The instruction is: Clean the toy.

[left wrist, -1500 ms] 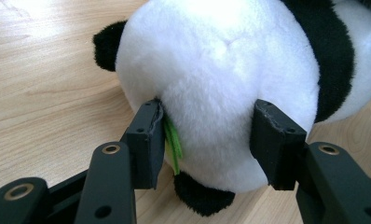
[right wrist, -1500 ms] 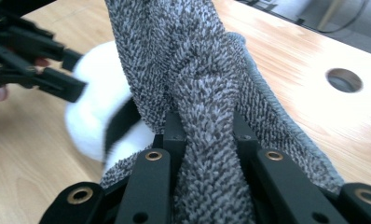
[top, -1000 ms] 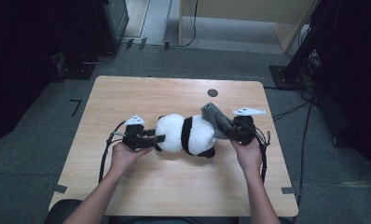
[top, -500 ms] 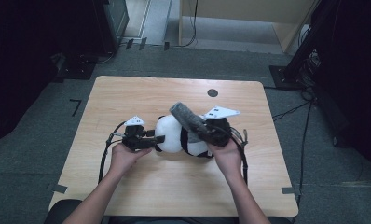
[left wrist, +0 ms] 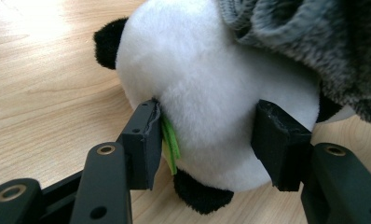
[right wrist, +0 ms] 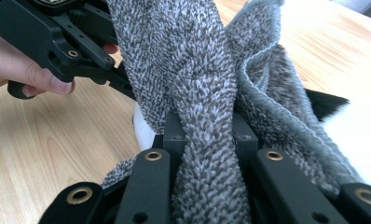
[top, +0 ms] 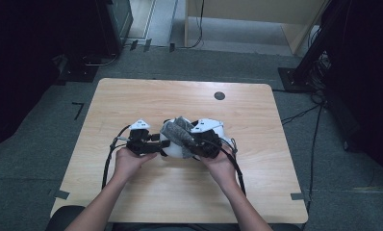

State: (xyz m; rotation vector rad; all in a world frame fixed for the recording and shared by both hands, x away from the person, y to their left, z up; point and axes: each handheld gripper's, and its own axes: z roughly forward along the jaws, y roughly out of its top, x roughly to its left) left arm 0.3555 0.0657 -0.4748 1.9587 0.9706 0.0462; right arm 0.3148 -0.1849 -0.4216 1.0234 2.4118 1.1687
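So there's a plush panda [top: 176,144] lying on a wooden table [top: 180,101], roughly in the middle of it, a bit closer to the near edge where the person sits than to the far one. Both hands come in from the near edge, one on each side of the toy.

The left gripper [top: 157,144] sits on the panda's left side. In the left gripper view its two black jaws are pressed into the white fur of the panda [left wrist: 211,88] from either side, so it's got a proper grasp on the round white part. There's a little green tag [left wrist: 170,142] squashed right against one pad. A black ear or paw sticks out at the upper left of the plush and another black bit shows underneath, resting on the wood.

The right gripper [top: 192,142] is clamped on a grey fuzzy cloth [top: 176,130]. In the right gripper view the jaws are pinched tight on a bunched strip of that cloth [right wrist: 207,93], which runs up between them and folds off to the side. The cloth is draped over the top of the panda, touching it, and you can see it hanging over the upper right of the plush in the left gripper view too.

Also on the table: a small dark round spot [top: 219,95] near the far edge, well apart from everything. Black cables [top: 110,156] loop off both grippers across the wood.
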